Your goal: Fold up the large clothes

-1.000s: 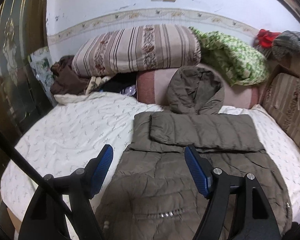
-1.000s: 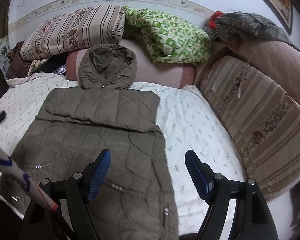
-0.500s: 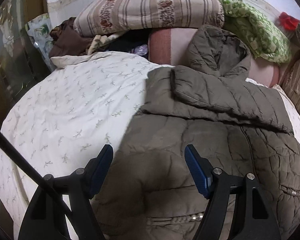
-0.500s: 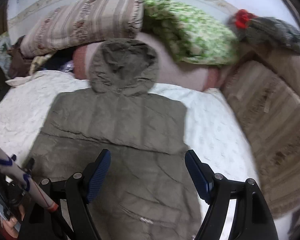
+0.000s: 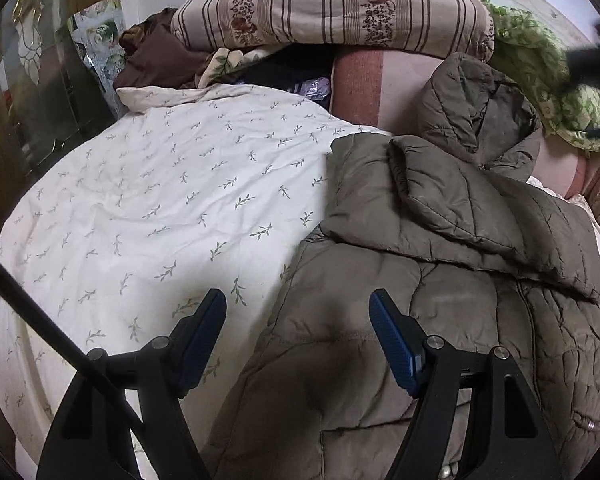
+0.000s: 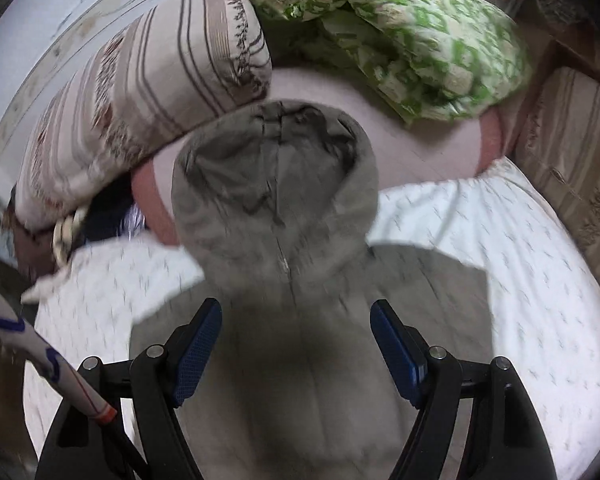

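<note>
An olive-brown quilted hooded jacket lies flat on the white leaf-print bed sheet, its sleeves folded across the chest and its hood leaning on a pink bolster. My left gripper is open and empty, low over the jacket's left edge. My right gripper is open and empty, above the jacket's upper chest, just below the hood. The right wrist view is blurred by motion.
A striped pillow and a green patterned blanket are stacked at the head of the bed. Brown clothes lie at the back left. A striped cushion stands along the right side. A glass cabinet stands left of the bed.
Both grippers have moved forward and lower over the jacket. The left one now sits at its left edge; the right one has swung left toward the hood. Both stay open.
</note>
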A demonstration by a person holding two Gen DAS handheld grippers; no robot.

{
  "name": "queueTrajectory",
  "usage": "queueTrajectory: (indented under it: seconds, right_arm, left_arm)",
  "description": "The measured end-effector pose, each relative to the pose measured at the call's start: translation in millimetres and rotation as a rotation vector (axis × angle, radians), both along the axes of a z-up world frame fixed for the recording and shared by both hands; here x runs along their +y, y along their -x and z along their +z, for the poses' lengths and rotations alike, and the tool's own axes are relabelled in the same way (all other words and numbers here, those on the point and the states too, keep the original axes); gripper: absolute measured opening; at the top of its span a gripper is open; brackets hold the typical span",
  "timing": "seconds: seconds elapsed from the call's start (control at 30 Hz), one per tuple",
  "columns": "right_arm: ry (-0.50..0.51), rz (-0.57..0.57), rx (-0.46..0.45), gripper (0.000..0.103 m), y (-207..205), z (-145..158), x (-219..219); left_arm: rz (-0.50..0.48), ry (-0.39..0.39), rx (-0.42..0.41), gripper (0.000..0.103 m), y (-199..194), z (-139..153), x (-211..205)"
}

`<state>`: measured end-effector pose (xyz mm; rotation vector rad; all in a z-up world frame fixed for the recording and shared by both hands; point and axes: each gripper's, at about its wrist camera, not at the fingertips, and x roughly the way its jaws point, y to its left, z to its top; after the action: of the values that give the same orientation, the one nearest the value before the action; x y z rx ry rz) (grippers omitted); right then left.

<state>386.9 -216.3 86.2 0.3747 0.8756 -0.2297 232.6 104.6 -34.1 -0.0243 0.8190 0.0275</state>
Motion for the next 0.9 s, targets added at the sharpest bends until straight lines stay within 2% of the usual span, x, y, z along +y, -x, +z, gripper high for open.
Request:
queueTrajectory:
  seconds: [0.1, 0.17, 0.27, 0.37, 0.47, 0.6, 0.67, 0.73, 0.77, 0.8, 0.9]
  right_arm:
    - [0.057, -0.006, 0.022, 0.081, -52, 3, 12]
    - [0.053, 0.008, 0.007, 0.081, -84, 8, 18]
    - [-0.018, 0.007, -0.045, 0.087, -126, 15, 23]
    - [-0.072, -0.035, -0.066, 0.089, -162, 9, 22]
    - [-0.142, -0.095, -0.042, 0.09, -195, -15, 16]
    - [-0.268, -0.157, -0.052, 0.09, -212, -43, 5]
    - [-0.3, -0.176, -0.055, 0.089, -215, -52, 2]
    - [-0.301, -0.158, -0.058, 0.068, -217, -56, 3]
    - [-0.303, -0.124, -0.046, 0.034, -218, -58, 6]
    - [-0.297, -0.082, -0.026, 0.008, -219, -58, 11]
    - [-0.169, -0.024, -0.035, 0.006, -207, -41, 26]
  left_arm:
    - [-0.013, -0.004, 0.016, 0.073, -3, -5, -3]
    - [-0.023, -0.004, 0.022, 0.073, -5, -7, -6]
    - [-0.043, 0.0, 0.033, 0.073, -8, -11, -10]
    - [-0.055, 0.017, 0.037, 0.073, -11, -16, -11]
    - [-0.057, 0.02, 0.055, 0.073, -16, -23, -12]
    - [-0.055, 0.026, 0.093, 0.073, -22, -34, -12]
    - [-0.054, 0.036, 0.107, 0.073, -23, -38, -10]
    - [-0.048, 0.033, 0.107, 0.073, -22, -39, -10]
    - [-0.046, 0.033, 0.107, 0.073, -22, -39, -10]
    - [-0.045, 0.031, 0.107, 0.073, -22, -39, -10]
    - [-0.044, 0.024, 0.107, 0.073, -21, -38, -11]
